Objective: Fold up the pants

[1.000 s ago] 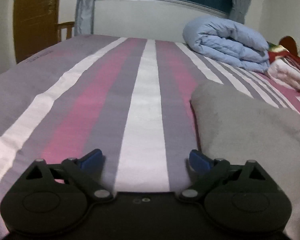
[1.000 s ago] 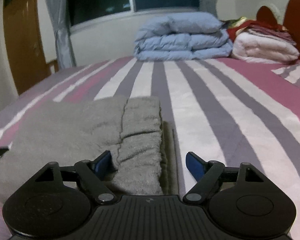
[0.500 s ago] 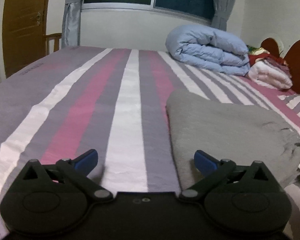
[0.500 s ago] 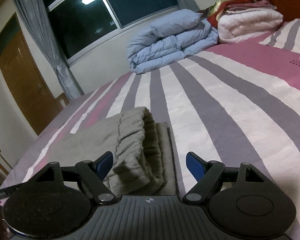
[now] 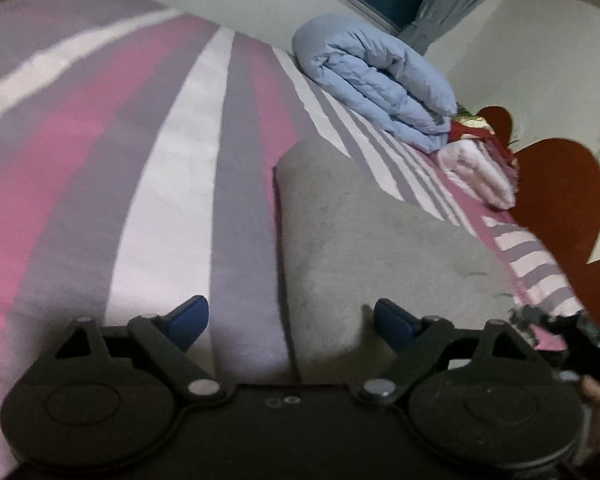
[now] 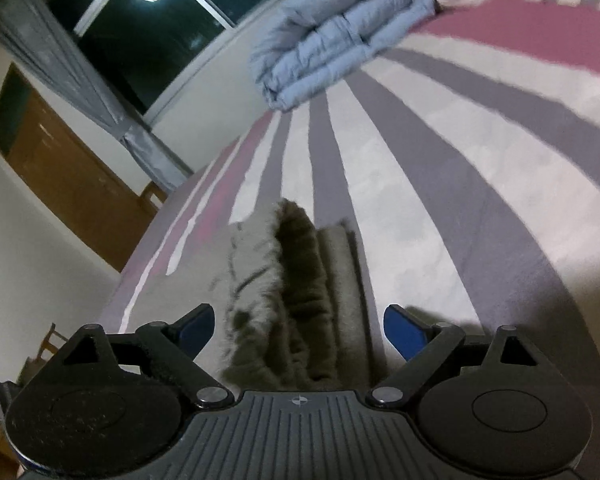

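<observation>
Grey pants (image 5: 380,240) lie folded on the striped bed (image 5: 100,160). My left gripper (image 5: 292,322) sits low over their left edge, which runs between its blue fingertips (image 5: 188,322). The jaws are closing but the pads press on nothing. In the right wrist view the pants' thick folded end (image 6: 300,280) bunches up between the fingers of my right gripper (image 6: 300,332). Its jaws are opening, and the blue pads (image 6: 404,336) stand clear of the cloth on both sides.
A folded light-blue duvet (image 5: 376,80) and a pink-white blanket (image 5: 480,176) lie at the bed's far end by a red-brown headboard (image 5: 560,200). A dark window (image 6: 140,40), grey curtain and wooden door (image 6: 60,176) lie beyond. A hand (image 5: 596,400) shows at the lower right.
Both views have tilted as the wrists rolled. The left gripper shifted right, so the pants' edge now lies between its jaws. The right gripper came closer over the folded end.
</observation>
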Tool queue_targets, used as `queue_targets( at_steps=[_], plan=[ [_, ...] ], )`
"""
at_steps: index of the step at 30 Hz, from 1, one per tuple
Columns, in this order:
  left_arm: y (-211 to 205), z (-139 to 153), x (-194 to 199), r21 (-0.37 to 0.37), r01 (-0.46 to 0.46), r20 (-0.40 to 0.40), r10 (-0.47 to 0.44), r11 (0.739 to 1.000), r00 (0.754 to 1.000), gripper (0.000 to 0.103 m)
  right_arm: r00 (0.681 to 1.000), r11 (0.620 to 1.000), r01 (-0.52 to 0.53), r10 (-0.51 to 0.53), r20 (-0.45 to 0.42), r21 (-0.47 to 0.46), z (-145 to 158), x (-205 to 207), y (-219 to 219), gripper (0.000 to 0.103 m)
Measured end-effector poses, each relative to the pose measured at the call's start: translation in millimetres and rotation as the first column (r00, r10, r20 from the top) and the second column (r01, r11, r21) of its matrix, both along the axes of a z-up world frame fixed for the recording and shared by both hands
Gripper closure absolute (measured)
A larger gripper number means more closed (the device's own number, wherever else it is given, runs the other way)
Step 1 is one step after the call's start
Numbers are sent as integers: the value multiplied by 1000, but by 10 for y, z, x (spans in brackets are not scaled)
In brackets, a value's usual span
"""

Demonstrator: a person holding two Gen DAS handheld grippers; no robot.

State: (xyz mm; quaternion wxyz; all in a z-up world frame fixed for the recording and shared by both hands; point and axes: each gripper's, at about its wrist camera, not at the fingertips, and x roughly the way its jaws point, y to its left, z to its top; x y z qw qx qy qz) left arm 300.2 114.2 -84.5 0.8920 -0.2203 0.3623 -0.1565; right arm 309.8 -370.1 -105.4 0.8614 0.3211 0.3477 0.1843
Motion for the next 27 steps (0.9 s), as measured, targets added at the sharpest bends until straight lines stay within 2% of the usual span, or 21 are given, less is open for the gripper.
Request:
queue_targets(
  at_steps=[3,6,8,9,10,11,12,15,16,18,20,23,27],
  plan=[
    [46,-100,132,-77,49,-23,-51,996,998,22,997,993,-44,52,-64,114,-151,125,-51,12],
    [90,-216,279,-147,91,-44,-98,985,994,22,993,984,-79,92,-79,157,-215,197,-49,12],
    [97,-240,371,-167,113,-52,-124,979,991,23,990,984,-101,114,-79,147,-221,250,-31,13],
    [89,-244,417,-167,123,-56,-134,978,989,28,990,985,-107,118,-78,137,-218,283,-17,17],
    [60,-246,477,-163,137,-61,-148,977,987,44,989,987,-111,121,-81,113,-213,324,7,32],
    [37,-254,527,-176,153,-68,-167,972,984,58,989,989,-120,127,-82,84,-203,348,42,37],
    [20,-291,569,-221,169,-84,-191,961,978,71,988,990,-129,134,-76,63,-192,361,79,40],
    [-28,-302,582,-214,161,-56,-177,963,983,73,987,988,-153,154,-49,16,-154,362,148,48],
    [-16,-292,565,-233,153,-44,-167,960,985,76,987,988,-156,157,-36,16,-133,356,150,51],
    [17,-225,526,-276,152,10,-155,949,988,80,983,983,-181,181,17,-15,-36,350,171,53],
    [8,-125,556,-280,167,40,-162,945,986,80,979,981,-194,195,56,-16,37,381,215,54],
    [-26,49,730,-262,190,82,-174,946,981,80,974,980,-198,197,115,-8,174,536,246,54],
    [-42,249,1201,-213,184,112,-163,960,980,81,969,982,-191,190,160,-11,298,996,328,55]
  ],
)
